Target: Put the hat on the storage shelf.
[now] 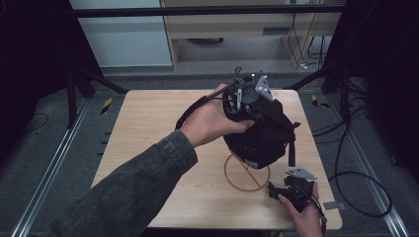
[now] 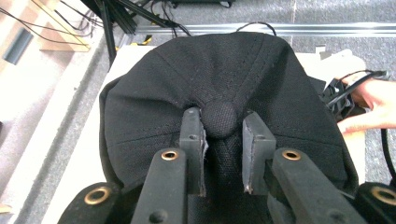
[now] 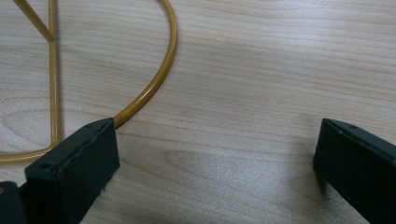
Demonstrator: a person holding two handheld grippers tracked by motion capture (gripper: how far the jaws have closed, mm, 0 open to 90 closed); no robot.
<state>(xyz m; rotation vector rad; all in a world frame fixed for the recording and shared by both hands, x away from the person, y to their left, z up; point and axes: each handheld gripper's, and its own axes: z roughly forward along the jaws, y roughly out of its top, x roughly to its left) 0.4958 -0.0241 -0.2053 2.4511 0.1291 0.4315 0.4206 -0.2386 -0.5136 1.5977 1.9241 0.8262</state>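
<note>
wooden table [image 1: 148, 128], black cap [image 2: 224, 84] pinched at top button by left gripper [image 2: 223, 135], probably over wire stand [image 3: 154, 84], right gripper [image 3: 215, 154] wide open

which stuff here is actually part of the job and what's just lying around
In the job:
- black cap, pinched at its top button by the left tongs
- gold wire stand under the cap
- right tongs, open by the stand's ring

Lying about:
- cables on the floor
- wooden cabinet behind the table

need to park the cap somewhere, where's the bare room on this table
The left half of the table is bare wood, from the left edge to the sleeve. The far right corner behind the black cap is also free. It is crowded front right: the yellow wire stand under the cap and the right gripper.
</note>
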